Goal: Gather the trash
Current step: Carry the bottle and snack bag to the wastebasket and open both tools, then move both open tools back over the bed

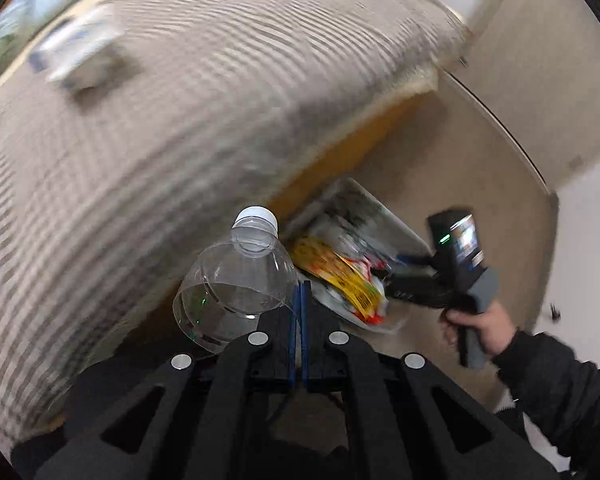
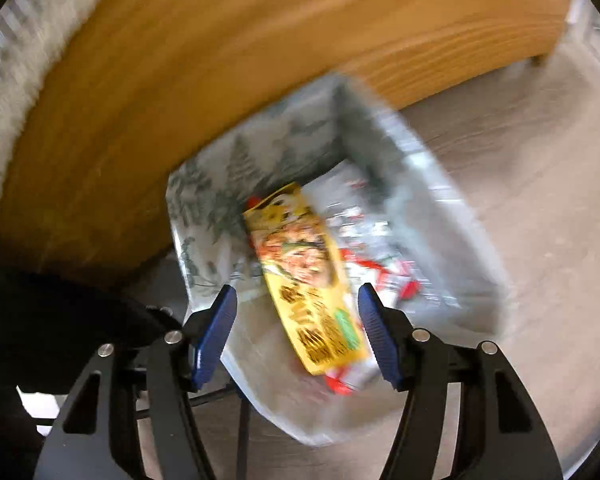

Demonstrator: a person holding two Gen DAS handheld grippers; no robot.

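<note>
My left gripper (image 1: 300, 304) has its blue pads together, pinching the edge of a clear plastic bottle (image 1: 236, 280) with a white cap, which hangs to the left of the fingers. Below it on the floor stands an open bag (image 1: 364, 204) with a grey tree print, holding a yellow snack packet (image 1: 340, 276) and red-and-white wrappers. In the right wrist view my right gripper (image 2: 298, 308) stands open just above the bag (image 2: 260, 152). The yellow packet (image 2: 304, 280) lies between the pads in the picture, touching neither.
A bed with a striped beige cover (image 1: 180, 120) fills the left, with a white and blue box (image 1: 80, 52) on it. Its wooden frame (image 2: 220, 60) runs beside the bag. A person's hand (image 1: 480, 328) holds the right gripper's handle. Beige floor (image 2: 520, 200) lies to the right.
</note>
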